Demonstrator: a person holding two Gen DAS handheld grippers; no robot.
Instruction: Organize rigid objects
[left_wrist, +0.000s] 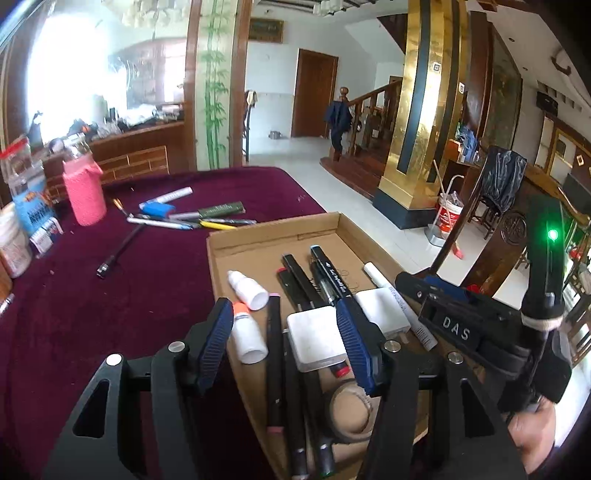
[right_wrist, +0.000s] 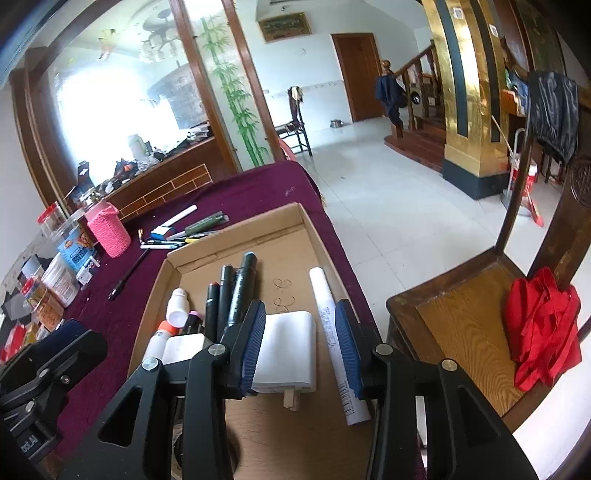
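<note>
Tilting down over the cardboard tray (right_wrist: 236, 225), the right gripper (right_wrist: 301, 345) has its jaws parted, a white adapter (right_wrist: 288, 347) lying loose between them near the tray's right edge. The left gripper (left_wrist: 288, 347) hangs released above another white adapter (left_wrist: 314, 338). Both gripper bodies hide the tray's near edge.

Tray and loose pens on table.
Cardboard tray (right_wrist: 236, 236) mid-frame holds markers (right_wrist: 236, 291), two bottles (right_wrist: 177, 306), adapters (right_wrist: 288, 347); loose pens (right_wrist: 184, 232) upper left, behind it; chair (right_wrist: 461, 306) right, possibly touching table.
</note>
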